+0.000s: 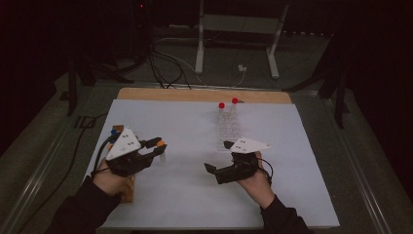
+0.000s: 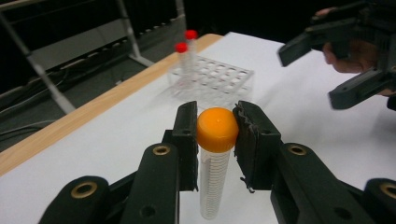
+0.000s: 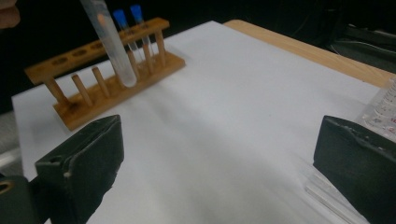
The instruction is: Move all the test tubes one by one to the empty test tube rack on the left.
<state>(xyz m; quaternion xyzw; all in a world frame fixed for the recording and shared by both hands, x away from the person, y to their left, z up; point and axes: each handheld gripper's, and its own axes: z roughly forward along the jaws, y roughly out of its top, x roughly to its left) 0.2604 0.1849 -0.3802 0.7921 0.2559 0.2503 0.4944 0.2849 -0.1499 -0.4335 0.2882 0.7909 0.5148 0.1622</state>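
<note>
Gripping an orange-capped tube (image 2: 215,158) just under its cap, the left gripper (image 2: 217,140) holds it upright and clear of the white sheet (image 1: 195,195) at the lower left of the high view, close to the wooden rack (image 3: 105,77). That rack, seen at the upper left of the right gripper view, has two blue-capped tubes (image 3: 130,28) standing in it and several holes free. The right gripper (image 1: 219,157) hovers at lower centre with its jaws spread wide and nothing between them. Behind it, toward the top centre, a clear plastic rack (image 2: 212,81) carries two red-capped tubes (image 2: 187,51). By the look of things, the move between racks is partly done: the orange-capped tube is lifted but not yet seated in either one.
</note>
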